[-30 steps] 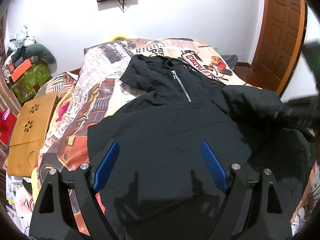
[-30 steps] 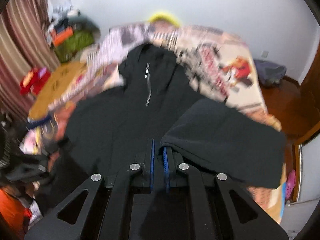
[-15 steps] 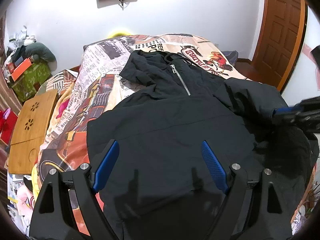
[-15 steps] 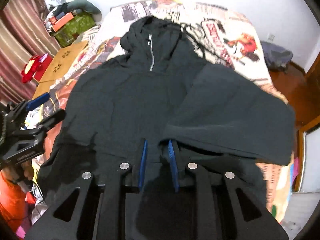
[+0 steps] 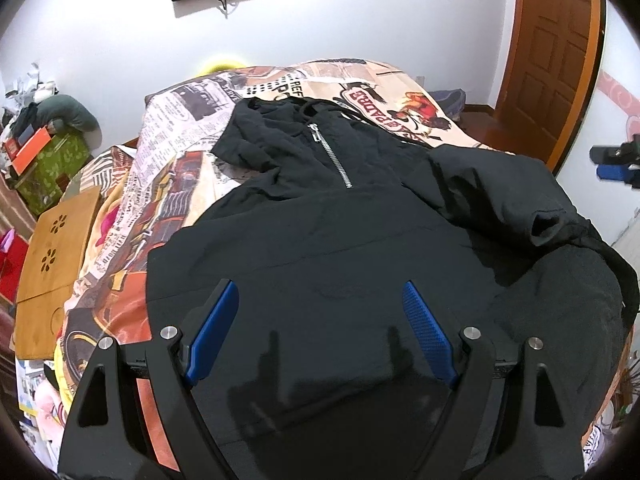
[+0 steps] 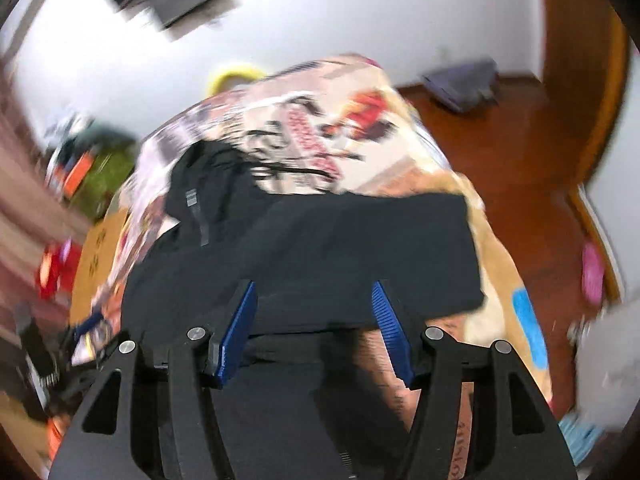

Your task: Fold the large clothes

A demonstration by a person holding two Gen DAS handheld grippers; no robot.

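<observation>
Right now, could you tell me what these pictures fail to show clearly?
- Black hoodie hem: left wrist view, hidden behind the open left claw.
- Zipper and bedspread print: right wrist view, motion blur.
- Far sleeve: neither view shows it.

Both wrist views look down close along the bed [image 5: 276, 80], sharing the black hoodie [image 5: 320, 240].

- Left gripper [image 5: 320, 332] — black frame with triangular cut-outs, silver screw heads, two fingers with blue ribbed pads [image 5: 426, 336].
- Right gripper [image 6: 314, 332] — same black frame, silver screws, blue ribbed pads [image 6: 390, 334].
</observation>
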